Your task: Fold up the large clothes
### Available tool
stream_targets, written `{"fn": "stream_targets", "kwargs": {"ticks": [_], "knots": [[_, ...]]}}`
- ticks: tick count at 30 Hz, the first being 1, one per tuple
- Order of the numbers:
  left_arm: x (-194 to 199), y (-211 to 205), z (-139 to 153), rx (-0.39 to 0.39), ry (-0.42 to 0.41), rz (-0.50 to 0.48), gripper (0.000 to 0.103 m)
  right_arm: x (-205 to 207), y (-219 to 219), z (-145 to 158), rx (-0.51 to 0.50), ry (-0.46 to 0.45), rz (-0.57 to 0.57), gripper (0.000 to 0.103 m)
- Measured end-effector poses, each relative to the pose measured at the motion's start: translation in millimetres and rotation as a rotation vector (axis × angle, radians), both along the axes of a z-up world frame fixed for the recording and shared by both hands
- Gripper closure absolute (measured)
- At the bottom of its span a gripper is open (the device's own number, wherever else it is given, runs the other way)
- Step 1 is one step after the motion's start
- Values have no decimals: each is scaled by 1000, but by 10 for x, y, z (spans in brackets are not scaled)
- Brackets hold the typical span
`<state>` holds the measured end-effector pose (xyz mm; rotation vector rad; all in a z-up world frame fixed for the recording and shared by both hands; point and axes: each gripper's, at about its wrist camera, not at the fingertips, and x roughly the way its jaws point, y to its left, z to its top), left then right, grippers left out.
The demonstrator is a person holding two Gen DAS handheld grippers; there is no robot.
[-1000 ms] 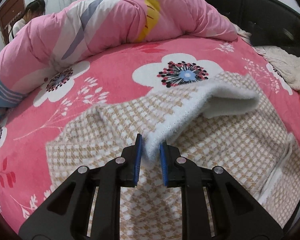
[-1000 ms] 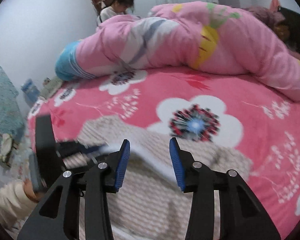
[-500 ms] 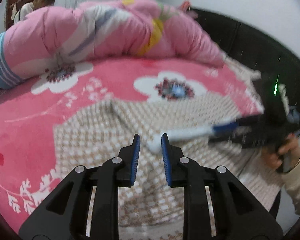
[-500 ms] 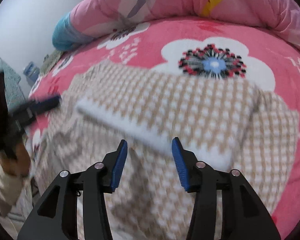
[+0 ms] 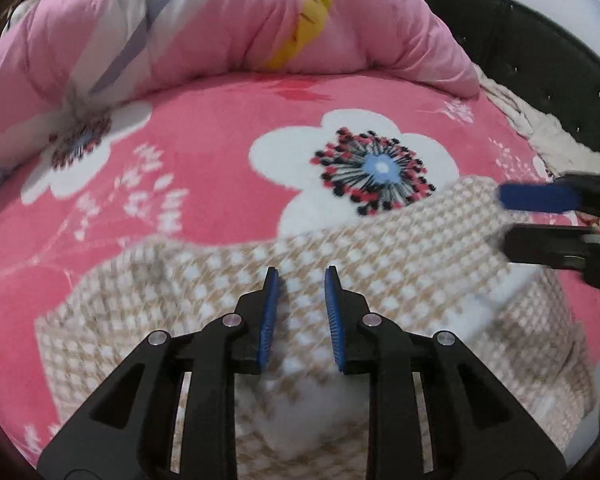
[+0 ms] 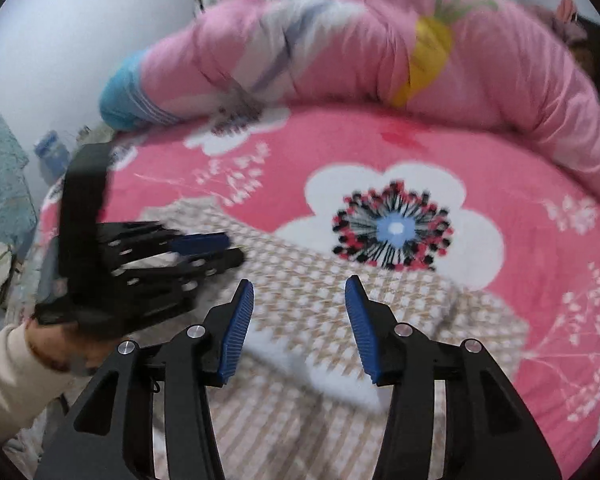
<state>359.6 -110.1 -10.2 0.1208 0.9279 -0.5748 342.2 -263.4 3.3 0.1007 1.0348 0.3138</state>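
sweater (image 5: pixel 380 264) hem now out of both grippers (folded flat)

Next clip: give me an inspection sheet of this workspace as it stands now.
Surface: bed with a pink flowered blanket.
Job's things: beige checked sweater lying on the blanket, one part folded over, white edge showing.
Clutter: rolled pink quilt along the far side; cream cloth by the dark headboard.
Grippers: left gripper open above the sweater, nothing pinched; right gripper open, nothing held.
Cables: nothing seen.
Surroundings: white wall; a person beyond the quilt; small items, blurred, beside the bed.
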Motion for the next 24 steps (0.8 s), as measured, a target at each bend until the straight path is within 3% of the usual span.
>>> {"fn": "stream_targets", "kwargs": {"ticks": [2, 4, 6, 8, 9, 10, 13, 16, 18, 21, 22, 24], "knots": [[-19, 167, -45, -48, 7, 9, 79, 54, -173, -278, 45, 66, -20, 56], [-29, 289, -79, -70, 21, 14, 80, -44, -446, -361, 188, 65, -36, 58], [-83, 378, -84, -76, 8, -9, 80, -162, -666, -354, 231, 75, -70, 62], [-109, 420, -67, -69, -4, -22, 80, -270, -795, -301, 191, 81, -94, 64], [-116, 446, -51, -69, -8, -25, 80, -311, -859, -263, 109, 90, -132, 61], [-117, 478, -26, -77, -12, -28, 80, -385, -887, -221, 90, 86, -142, 60], [-153, 572, 108, -124, -54, -31, 80, -462, -975, 26, 97, 31, -165, 60], [-163, 566, 258, -183, -86, -43, 80, -362, -770, 233, 118, -36, -136, 60], [-143, 440, 284, -185, -68, -63, 80, -225, -484, 212, 76, -46, -102, 60], [-208, 146, 168, -76, -40, -115, 80, -70, -29, -19, -35, -19, -53, 60], [-256, 25, 37, 19, -27, -122, 79, -82, 75, -132, -93, 6, -43, 60], [-396, 8, -70, 73, -58, -118, 78, -180, 233, -297, -184, -10, -41, 58]]}}
